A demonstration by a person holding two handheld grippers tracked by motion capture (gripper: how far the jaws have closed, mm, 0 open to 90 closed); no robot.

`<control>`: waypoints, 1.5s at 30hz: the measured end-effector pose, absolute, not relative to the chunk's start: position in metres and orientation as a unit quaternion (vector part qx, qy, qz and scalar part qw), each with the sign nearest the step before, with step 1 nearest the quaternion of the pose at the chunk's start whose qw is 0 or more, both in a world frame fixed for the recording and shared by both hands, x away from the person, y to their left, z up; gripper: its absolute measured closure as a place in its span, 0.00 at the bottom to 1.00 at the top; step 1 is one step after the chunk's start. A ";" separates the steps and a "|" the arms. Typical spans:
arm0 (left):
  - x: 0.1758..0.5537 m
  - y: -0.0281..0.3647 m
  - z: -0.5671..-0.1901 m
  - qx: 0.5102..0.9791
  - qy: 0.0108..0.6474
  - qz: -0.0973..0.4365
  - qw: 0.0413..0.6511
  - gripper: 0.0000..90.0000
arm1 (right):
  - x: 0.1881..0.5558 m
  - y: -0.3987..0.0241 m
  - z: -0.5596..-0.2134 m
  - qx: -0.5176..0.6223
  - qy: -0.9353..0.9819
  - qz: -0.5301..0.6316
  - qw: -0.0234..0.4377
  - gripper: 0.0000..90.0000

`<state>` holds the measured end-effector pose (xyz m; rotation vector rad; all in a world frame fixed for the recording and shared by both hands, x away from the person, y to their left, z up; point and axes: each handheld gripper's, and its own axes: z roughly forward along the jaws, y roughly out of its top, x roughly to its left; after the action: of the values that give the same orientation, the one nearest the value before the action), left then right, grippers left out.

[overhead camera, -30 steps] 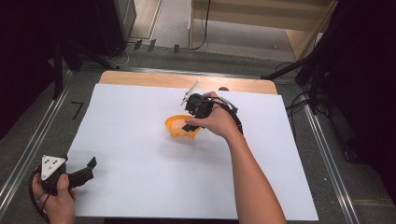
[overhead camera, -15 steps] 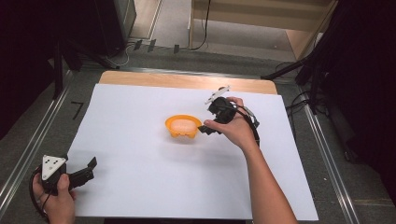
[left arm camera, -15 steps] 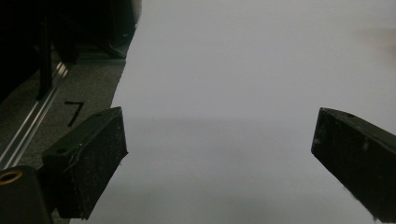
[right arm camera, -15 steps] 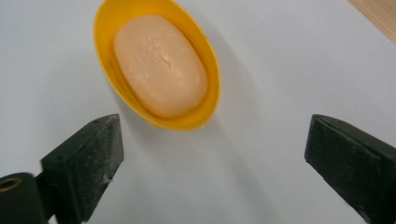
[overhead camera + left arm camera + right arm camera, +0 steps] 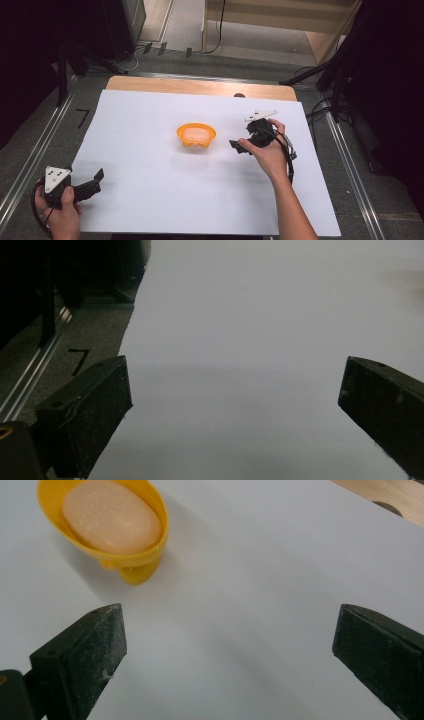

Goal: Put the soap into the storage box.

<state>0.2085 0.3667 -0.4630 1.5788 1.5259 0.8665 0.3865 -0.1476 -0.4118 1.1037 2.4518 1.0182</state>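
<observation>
right gripper [image 5: 239,146]: held in the person's right hand [image 5: 267,150] over the white sheet, just right of the dish and apart from it; its jaws have just been opening and now stand wide apart with only bare sheet between them in the right gripper view.
change in right gripper: a second ago it was at the dish's rim; it has since drawn off to the right across the sheet.
left gripper [image 5: 95,181]: at the near left corner of the sheet, in the person's left hand [image 5: 57,210], grey plate on top; jaws spread wide with nothing between them in the left gripper view; it sits where it did a second ago.
white sheet [image 5: 150,165]: covers most of the table; bare around both grippers.
yellow dish [image 5: 196,136]: stands upright near the middle of the sheet, in about the same spot as before, now free of the gripper.
soap bar [image 5: 111,516]: pale oval, lying inside the dish.
wooden tabletop [image 5: 200,87]: a strip shows beyond the sheet's far edge.
</observation>
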 end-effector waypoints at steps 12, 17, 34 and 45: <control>0.209 0.366 -0.463 0.621 0.597 0.336 0.380 0.00 | 0.351 -0.188 -0.438 0.406 0.823 0.365 0.156 0.00; 0.209 0.366 -0.463 0.619 0.597 0.339 0.381 0.00 | 0.337 -0.205 -0.445 0.420 0.808 0.380 0.159 0.00; 0.209 0.365 -0.463 0.625 0.593 0.338 0.378 0.00 | 0.293 -0.270 -0.465 0.467 0.761 0.416 0.173 0.00; 0.209 0.365 -0.463 0.627 0.593 0.338 0.376 0.00 | 0.261 -0.312 -0.482 0.504 0.720 0.437 0.190 0.00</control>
<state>0.2091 0.3645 -0.4631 1.6035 1.5175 0.8661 0.2613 -0.3122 -0.4816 1.4174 2.0230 1.2292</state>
